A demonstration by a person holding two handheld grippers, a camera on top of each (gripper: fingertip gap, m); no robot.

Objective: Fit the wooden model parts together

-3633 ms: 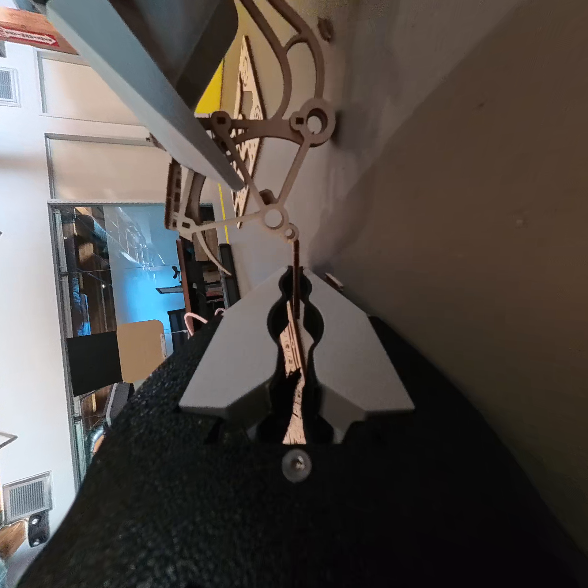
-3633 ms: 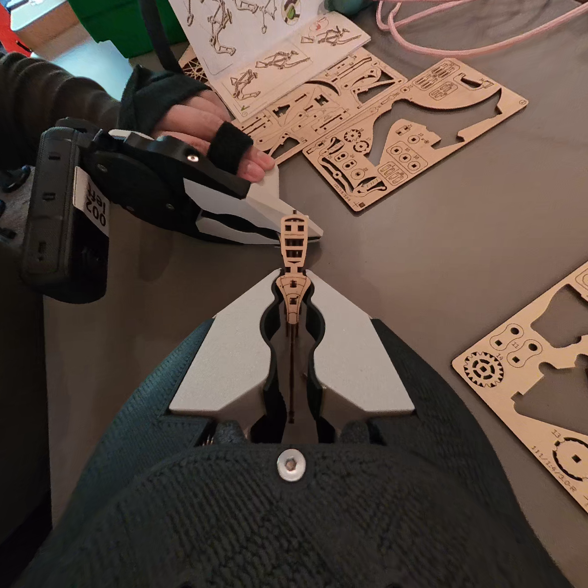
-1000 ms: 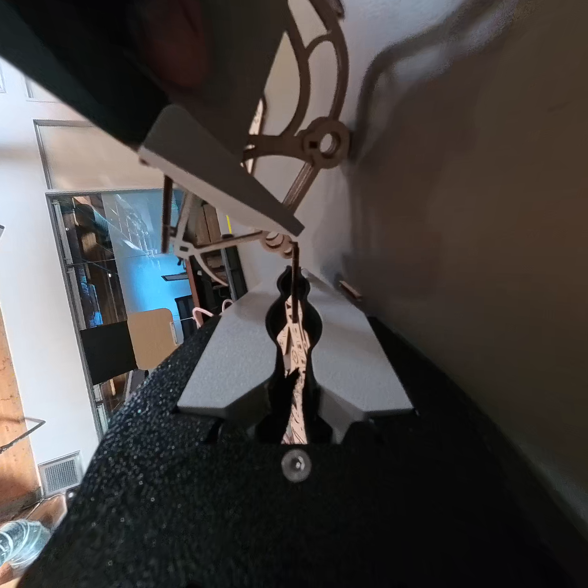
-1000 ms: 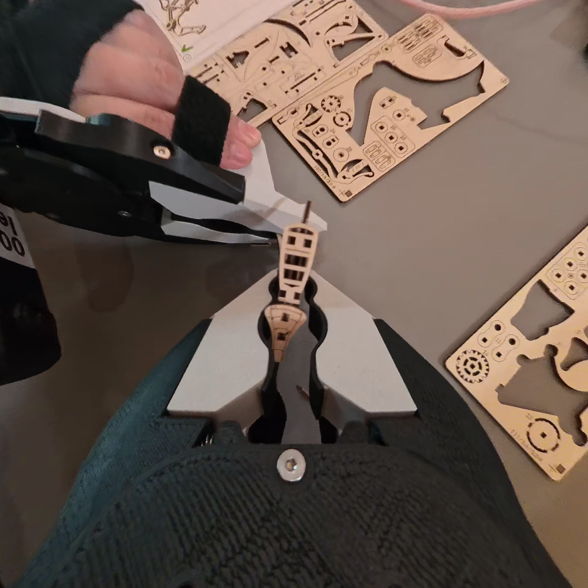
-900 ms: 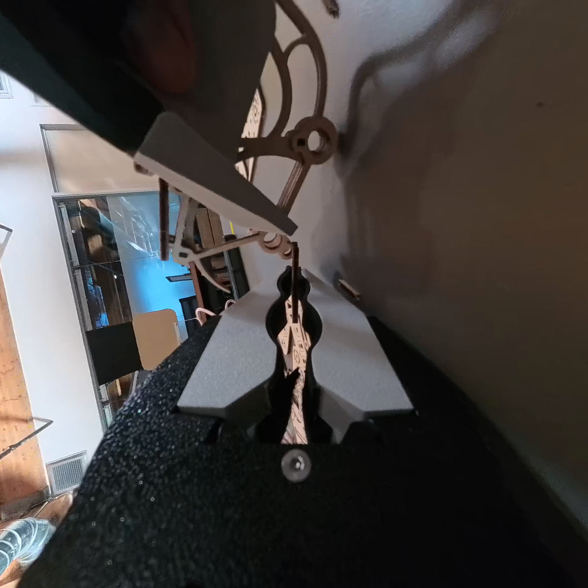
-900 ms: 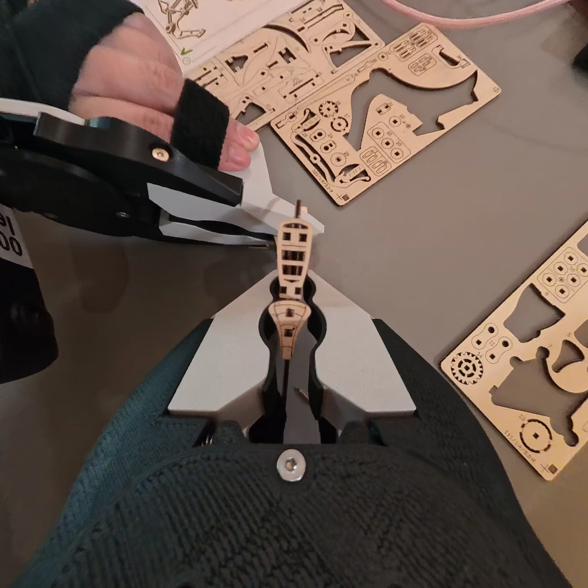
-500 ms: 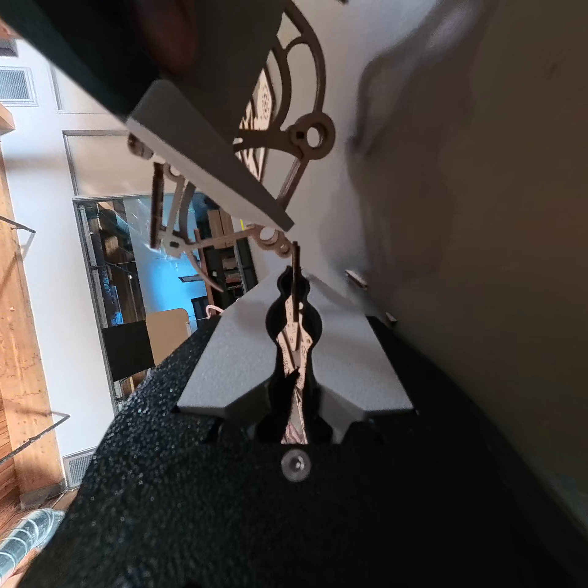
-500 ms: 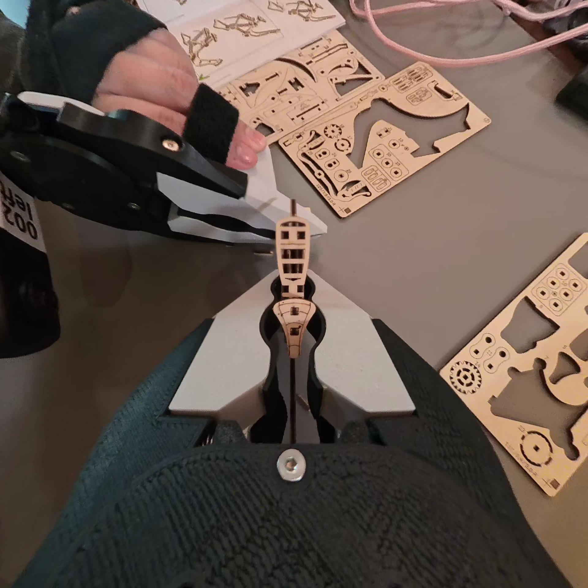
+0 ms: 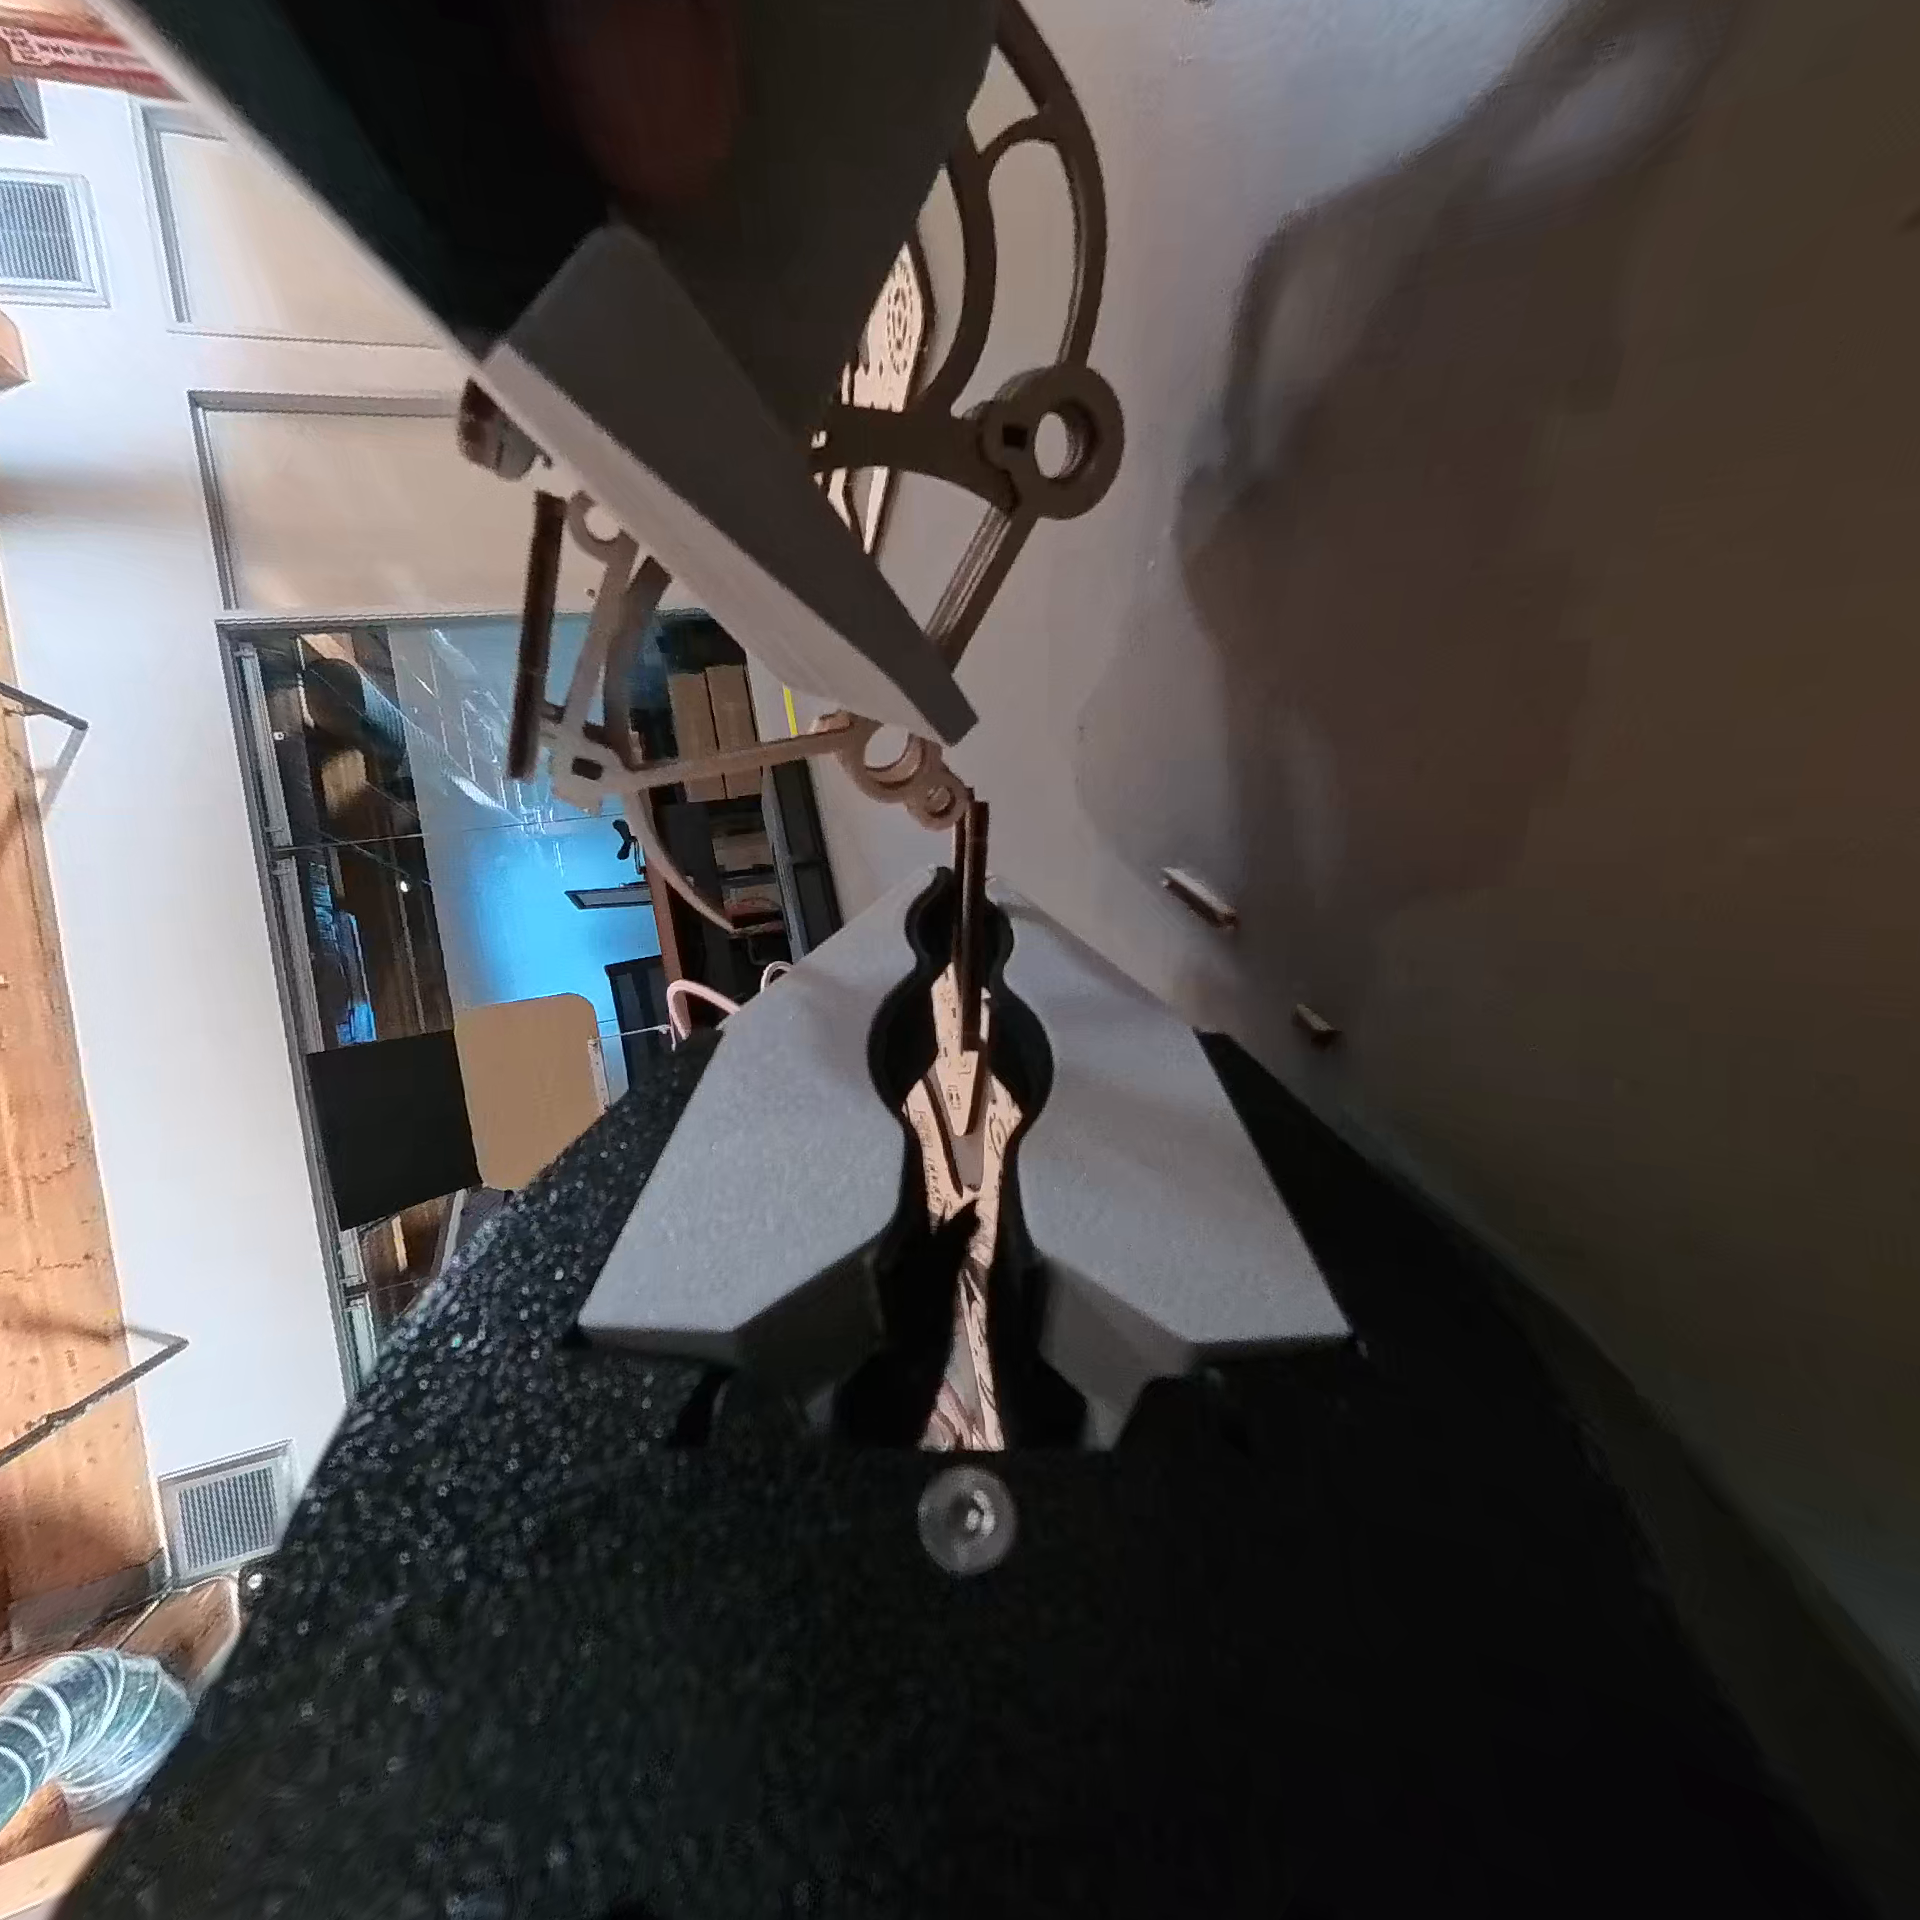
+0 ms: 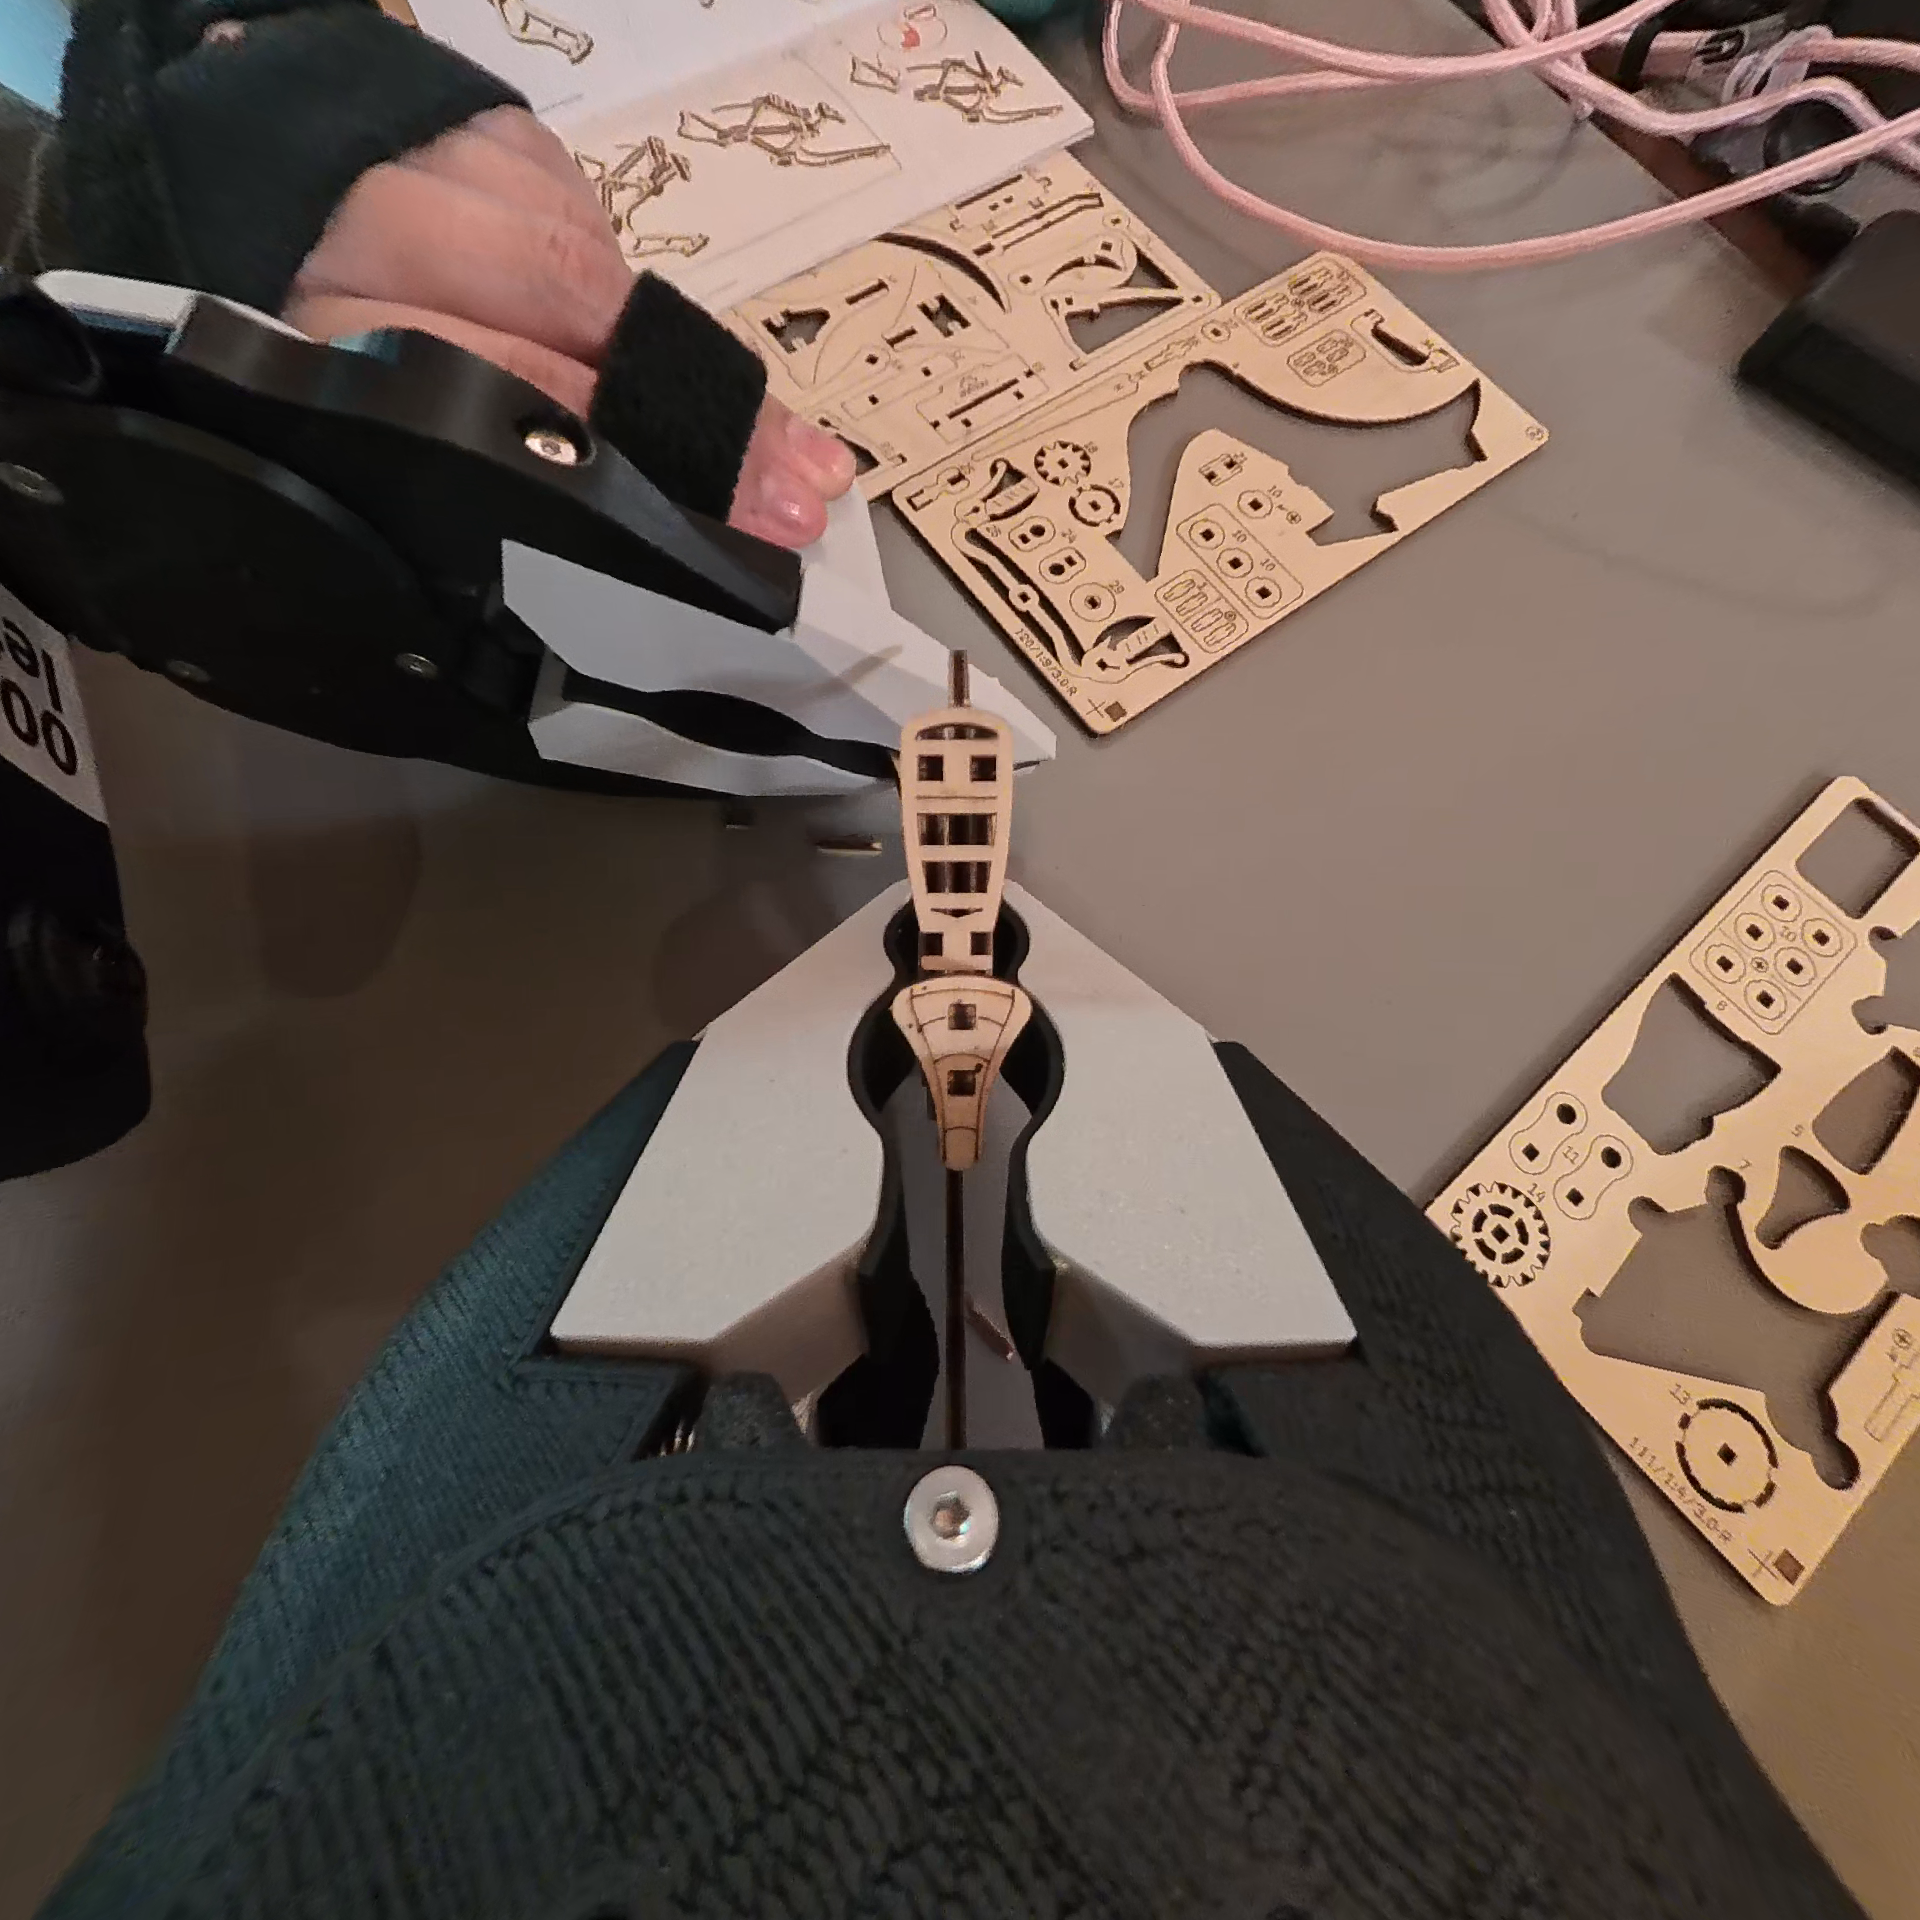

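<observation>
Gripping the wooden model assembly [image 10: 956, 883] on its thin edge, my right gripper [image 10: 956, 930] is clenching its fingers [image 10: 1122, 1143] around the ladder-cut spine, which is standing upright above the grey desk [image 10: 1299, 831]. My left gripper [image 10: 883, 764] is reaching in from the left, its fingers closed on a thin wooden strip [image 9: 971, 914] that is meeting the assembly's top end; from the left wrist view that strip is running edge-on between the tips toward the curved frame with its ring hub [image 9: 1049, 442]. I am seeing open desk directly ahead and to the right of the tips, while punched-out part sheets [image 10: 1226, 499] are lying beyond, another sheet [image 10: 1714, 1195] is sitting near the right edge, and pink cables [image 10: 1351, 177] are trailing across the far corner.
</observation>
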